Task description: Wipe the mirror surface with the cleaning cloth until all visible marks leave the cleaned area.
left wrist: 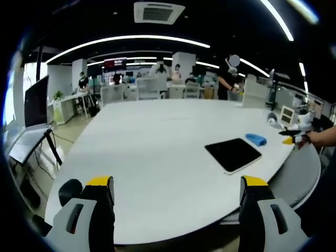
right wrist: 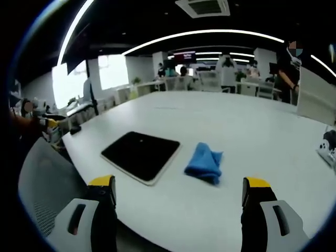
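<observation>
Nearest the right tongs [right wrist: 178, 202], whose jaws stand spread and empty, a crumpled blue cloth [right wrist: 205, 163] lies on the white tabletop [right wrist: 252, 131], straight ahead and a little right of centre. Just beside it to the left rests the dark, flat mirror [right wrist: 142, 154], its long axis slanting away. Left tongs [left wrist: 178, 202], also spread, are well apart from both, so I judge the right hand better placed to take the cloth.

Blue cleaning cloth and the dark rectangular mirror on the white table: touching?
Apart. The right gripper view shows a strip of white table between the crumpled blue cleaning cloth and the dark rectangular mirror.
</observation>
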`<state>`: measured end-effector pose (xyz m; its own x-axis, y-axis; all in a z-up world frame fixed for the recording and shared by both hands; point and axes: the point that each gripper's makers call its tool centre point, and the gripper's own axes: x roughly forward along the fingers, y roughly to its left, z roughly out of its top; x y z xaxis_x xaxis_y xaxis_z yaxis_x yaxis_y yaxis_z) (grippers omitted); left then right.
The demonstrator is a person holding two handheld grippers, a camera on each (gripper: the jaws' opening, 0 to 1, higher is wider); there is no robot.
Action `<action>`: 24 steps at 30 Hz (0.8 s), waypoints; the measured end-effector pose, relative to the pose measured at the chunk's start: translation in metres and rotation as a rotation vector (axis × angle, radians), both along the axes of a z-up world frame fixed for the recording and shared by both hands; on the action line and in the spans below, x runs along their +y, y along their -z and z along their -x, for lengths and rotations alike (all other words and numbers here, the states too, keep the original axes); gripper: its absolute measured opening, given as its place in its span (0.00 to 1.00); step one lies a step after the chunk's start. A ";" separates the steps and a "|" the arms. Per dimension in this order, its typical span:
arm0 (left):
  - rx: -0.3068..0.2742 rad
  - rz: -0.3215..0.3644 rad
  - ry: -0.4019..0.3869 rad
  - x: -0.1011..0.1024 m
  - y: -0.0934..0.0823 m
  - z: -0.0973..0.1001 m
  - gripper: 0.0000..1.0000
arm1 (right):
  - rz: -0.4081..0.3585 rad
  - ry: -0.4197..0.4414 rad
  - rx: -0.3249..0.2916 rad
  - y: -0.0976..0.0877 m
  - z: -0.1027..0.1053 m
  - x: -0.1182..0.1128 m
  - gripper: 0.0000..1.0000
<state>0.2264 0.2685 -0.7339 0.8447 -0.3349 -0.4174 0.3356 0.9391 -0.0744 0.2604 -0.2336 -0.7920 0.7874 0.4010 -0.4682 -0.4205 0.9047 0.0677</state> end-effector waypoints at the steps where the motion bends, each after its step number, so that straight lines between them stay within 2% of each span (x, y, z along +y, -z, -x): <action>1: -0.001 -0.001 0.001 0.000 -0.001 0.000 1.00 | -0.004 0.002 0.000 0.000 0.001 0.000 1.00; 18: -0.008 -0.002 0.020 -0.001 -0.002 -0.003 1.00 | -0.028 0.068 -0.011 -0.004 -0.003 -0.005 1.00; 24: 0.001 0.000 0.027 0.002 0.005 -0.007 1.00 | -0.030 0.091 -0.021 -0.005 -0.004 -0.008 1.00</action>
<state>0.2333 0.2704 -0.7388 0.8351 -0.3576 -0.4179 0.3609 0.9296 -0.0744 0.2640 -0.2414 -0.7866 0.8309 0.3406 -0.4400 -0.3380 0.9371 0.0869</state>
